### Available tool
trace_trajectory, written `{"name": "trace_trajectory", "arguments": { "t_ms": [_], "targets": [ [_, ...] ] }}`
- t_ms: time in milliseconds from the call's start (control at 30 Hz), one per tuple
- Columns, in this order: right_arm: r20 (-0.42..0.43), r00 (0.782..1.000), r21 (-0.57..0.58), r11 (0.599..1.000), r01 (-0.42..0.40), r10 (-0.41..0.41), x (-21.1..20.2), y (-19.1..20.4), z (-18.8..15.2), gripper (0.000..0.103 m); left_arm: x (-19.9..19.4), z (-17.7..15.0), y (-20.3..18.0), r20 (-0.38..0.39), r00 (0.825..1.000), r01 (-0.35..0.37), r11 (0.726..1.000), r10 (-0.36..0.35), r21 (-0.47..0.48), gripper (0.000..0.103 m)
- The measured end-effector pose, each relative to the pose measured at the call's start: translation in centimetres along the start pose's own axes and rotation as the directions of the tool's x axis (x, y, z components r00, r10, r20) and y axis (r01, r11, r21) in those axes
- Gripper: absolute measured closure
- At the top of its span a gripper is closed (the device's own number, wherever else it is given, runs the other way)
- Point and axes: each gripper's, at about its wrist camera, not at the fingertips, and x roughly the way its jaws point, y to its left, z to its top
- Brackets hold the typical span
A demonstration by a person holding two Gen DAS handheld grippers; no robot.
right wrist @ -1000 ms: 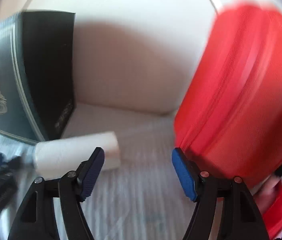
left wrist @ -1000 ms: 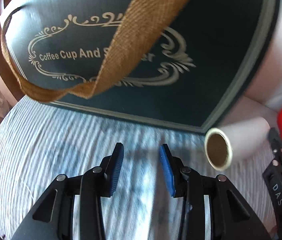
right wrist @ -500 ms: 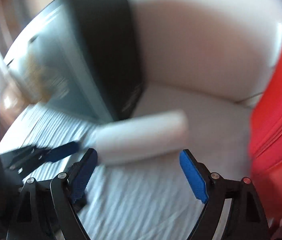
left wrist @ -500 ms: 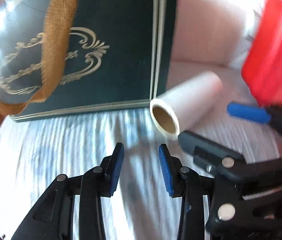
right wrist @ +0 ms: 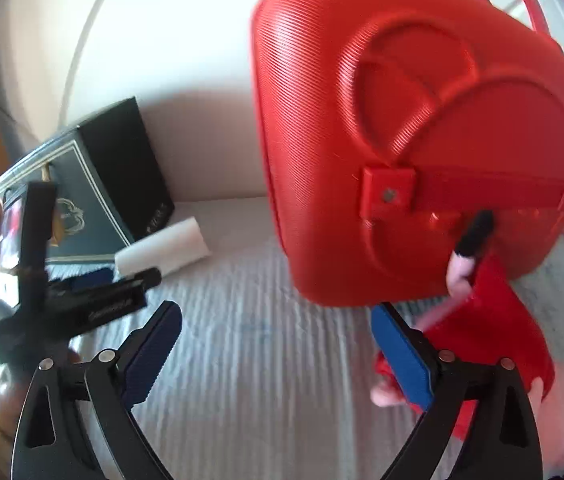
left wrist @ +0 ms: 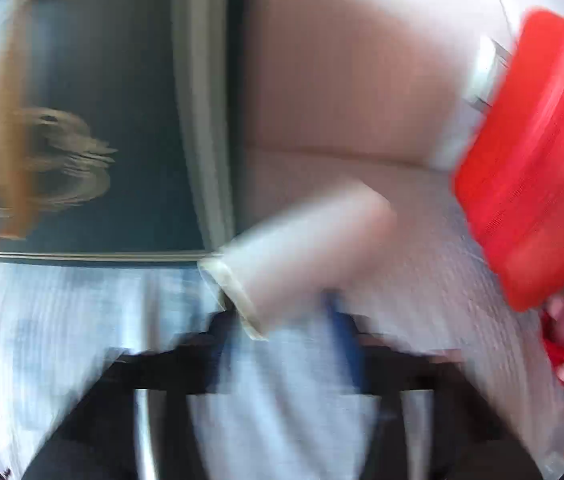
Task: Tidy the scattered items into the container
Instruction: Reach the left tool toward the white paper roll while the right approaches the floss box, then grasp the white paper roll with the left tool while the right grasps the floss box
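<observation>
A white roll lies on the striped cloth beside a dark gift box. The roll's near end sits right at the tips of my left gripper. That view is badly blurred, so I cannot tell whether the pads pinch the roll. From the right wrist, the left gripper shows at the left against the roll. My right gripper is wide and still opening, with only cloth between its fingers. A red hard case stands just beyond it. A red and pink soft toy lies by its right finger.
The dark box has a brown woven strap and stands at the back left. A white curved wall closes the back. The red case leans at the right of the left wrist view.
The left gripper has swung right, and the roll's end has come down to its tips. The right gripper has opened wider and turned from the roll to the red case and toy.
</observation>
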Motion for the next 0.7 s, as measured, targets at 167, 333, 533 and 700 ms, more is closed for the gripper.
{"name": "trace_trajectory", "arguments": {
  "t_ms": [167, 333, 533, 700],
  "targets": [
    [-0.047, 0.999, -0.002, 1.0, 0.006, -0.006, 1.6, -0.5, -0.1, 0.01, -1.9, -2.6, -3.1, -0.002, 0.998, -0.063, 0.994, 0.063, 0.095, 0.093],
    [-0.08, 0.996, -0.007, 0.999, -0.034, 0.033, 0.3, -0.4, -2.2, 0.014, -6.5, -7.7, -3.8, -0.081, 0.991, -0.099, 0.992, 0.105, 0.077, 0.093],
    [-0.125, 0.99, -0.016, 0.998, -0.062, 0.06, -5.3, -2.3, -5.8, 0.014, -11.3, -13.2, -5.0, -0.181, 0.979, -0.087, 0.995, 0.092, 0.039, 0.093],
    [-0.128, 0.992, 0.004, 1.0, 0.002, -0.002, -10.2, -5.9, -8.2, 0.014, -16.7, -19.9, -8.4, -0.175, 0.979, -0.095, 0.994, 0.103, 0.056, 0.093]
  ]
}}
